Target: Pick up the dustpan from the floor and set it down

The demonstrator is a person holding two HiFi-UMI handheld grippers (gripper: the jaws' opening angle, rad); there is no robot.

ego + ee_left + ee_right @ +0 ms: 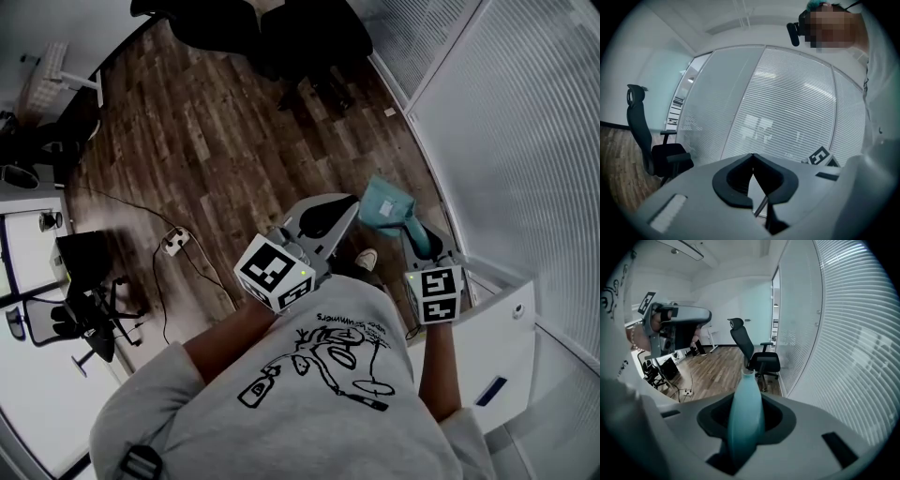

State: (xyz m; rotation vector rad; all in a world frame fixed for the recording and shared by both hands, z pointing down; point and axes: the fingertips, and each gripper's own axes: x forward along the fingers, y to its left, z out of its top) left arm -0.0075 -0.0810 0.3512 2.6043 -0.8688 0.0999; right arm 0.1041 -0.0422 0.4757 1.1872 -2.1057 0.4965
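The teal dustpan (384,204) hangs above the wooden floor, close to the glass wall. My right gripper (418,236) is shut on its handle; in the right gripper view the teal handle (746,411) runs straight up between the jaws, and the pan itself is hidden behind it. My left gripper (349,210) is held beside the dustpan, just to its left, with its jaws together and nothing between them. In the left gripper view the left gripper (753,174) faces the blinds.
A glass wall with blinds (525,141) runs along the right. A white cabinet (487,352) stands by my right arm. Black office chairs (309,37) stand at the far end, another chair (89,309) at the left. A power strip (175,241) with cables lies on the floor.
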